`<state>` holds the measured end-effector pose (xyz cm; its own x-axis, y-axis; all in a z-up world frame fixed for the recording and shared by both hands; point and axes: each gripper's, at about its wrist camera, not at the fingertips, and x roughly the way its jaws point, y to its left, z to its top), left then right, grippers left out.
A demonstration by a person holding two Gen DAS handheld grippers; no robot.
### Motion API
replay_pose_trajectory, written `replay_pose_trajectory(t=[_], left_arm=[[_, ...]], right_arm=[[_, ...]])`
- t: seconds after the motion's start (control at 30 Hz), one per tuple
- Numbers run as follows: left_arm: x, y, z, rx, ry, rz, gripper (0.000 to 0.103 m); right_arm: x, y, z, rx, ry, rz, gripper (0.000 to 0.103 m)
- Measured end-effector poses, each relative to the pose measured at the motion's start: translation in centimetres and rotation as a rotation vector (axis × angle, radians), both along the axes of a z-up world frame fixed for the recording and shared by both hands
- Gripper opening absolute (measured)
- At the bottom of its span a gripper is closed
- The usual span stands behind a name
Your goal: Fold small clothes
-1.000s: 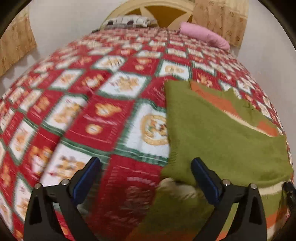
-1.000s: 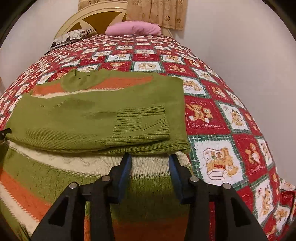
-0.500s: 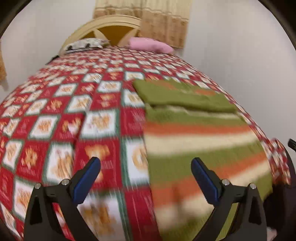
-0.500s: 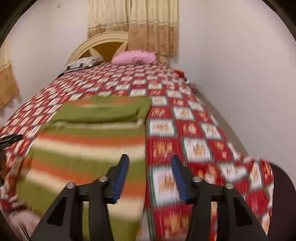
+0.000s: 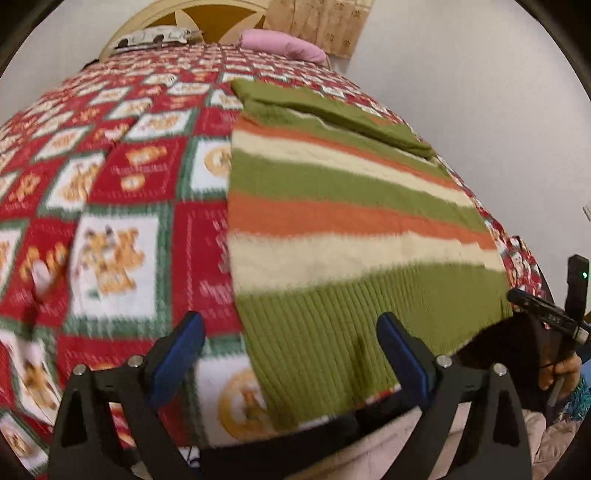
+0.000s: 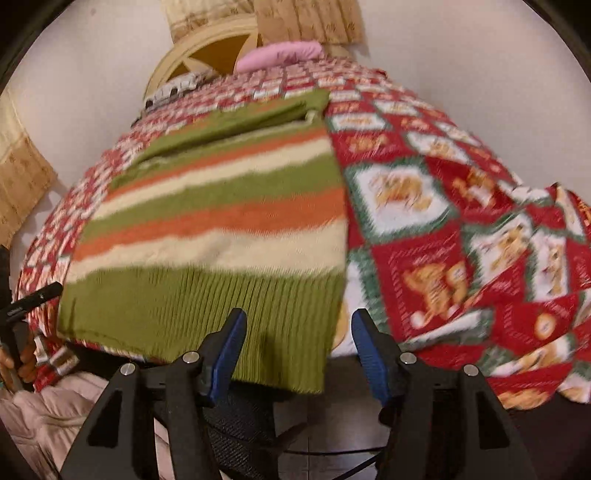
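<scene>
A small striped sweater (image 5: 347,229), green, orange and cream, lies flat on the bed, its sleeves folded over the far part (image 5: 332,107). Its ribbed green hem (image 5: 332,332) lies at the bed's near edge. My left gripper (image 5: 290,339) is open and empty, just before the hem's left corner. In the right wrist view the sweater (image 6: 221,221) fills the left half. My right gripper (image 6: 297,339) is open and empty, at the hem's right corner (image 6: 317,332). Neither gripper touches the cloth.
The bed wears a red, white and green patchwork quilt (image 5: 122,206) with bear pictures. A pink pillow (image 5: 280,42) and a wooden headboard (image 5: 207,13) are at the far end. A white wall (image 6: 480,55) runs along the right side. The other gripper shows at the right edge (image 5: 546,314).
Both grippers have pulled back from the folded sleeves to the near edge of the bed and dropped low by the hem. The sweater has stayed in place.
</scene>
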<state>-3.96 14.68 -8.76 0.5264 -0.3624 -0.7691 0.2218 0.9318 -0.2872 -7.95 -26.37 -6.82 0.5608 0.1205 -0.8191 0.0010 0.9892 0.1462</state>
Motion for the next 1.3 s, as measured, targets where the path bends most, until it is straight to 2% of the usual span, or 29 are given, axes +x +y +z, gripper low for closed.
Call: replay_pose_trajectory(t=[0.13,0.2,0.23,0.27,0.3,0.33,0.37,0.47,0.5,0.53,0.57,0.63,0.77,1.07,1.3], left_arm=[[-1.0,-0.5,-0.1,0.027,-0.015,-0.02,0.096],[-1.2,-0.6,-0.1,0.015,-0.013,-0.022,0.091],[-1.2,-0.6,0.0,0.023,-0.016,-0.018,0.083],[-1.3,-0.7,0.0,0.04,-0.02,-0.014,0.075],[-1.2,-0.8,0.0,0.06,-0.022,-0.01,0.072],[-1.2,-0.9,0.1,0.071,-0.023,-0.007,0.061],[-1.3,-0.7,0.1,0.069,-0.02,-0.009,0.047],[-1.2,-0.2,0.1,0.071,0.0,0.002,0.027],[-1.0,0.0,0.1,0.066,0.009,0.007,0.022],[-0.9,0.3,0.1,0.052,0.019,0.006,0.011],[-0.7,0.5,0.2,0.028,0.032,0.002,0.01],[-0.3,0.9,0.6,-0.015,0.041,-0.004,0.01],[0.5,0.7,1.5,-0.019,0.019,-0.007,0.009],[2.7,1.1,3.5,-0.026,-0.033,-0.008,0.009],[4.5,3.7,4.9,0.001,-0.074,0.038,0.01]], right_arm=[[0.2,1.1,-0.9,-0.039,0.031,0.018,0.06],[0.2,1.5,-0.9,-0.053,0.038,0.033,0.058],[0.2,1.7,-0.9,-0.066,0.04,0.035,0.053],[0.3,1.9,-0.8,-0.097,0.042,0.032,0.041],[0.4,2.0,-0.8,-0.126,0.045,0.036,0.036],[0.5,2.0,-0.7,-0.119,0.046,0.046,0.032],[0.5,1.9,-0.7,-0.111,0.051,0.051,0.021],[0.8,1.3,-0.5,-0.078,0.068,0.042,0.016],[0.8,1.1,-0.3,-0.064,0.069,0.038,0.013],[0.8,0.9,0.0,-0.034,0.068,0.034,0.01],[0.8,0.5,0.4,0.0,0.063,0.033,0.004],[0.9,0.2,1.2,0.059,0.042,0.029,0.004],[1.5,-0.2,2.9,0.15,0.002,0.029,0.004],[5.0,-0.6,5.3,0.265,-0.05,0.018,0.004],[9.3,-1.0,6.4,0.246,-0.1,-0.007,0.004]])
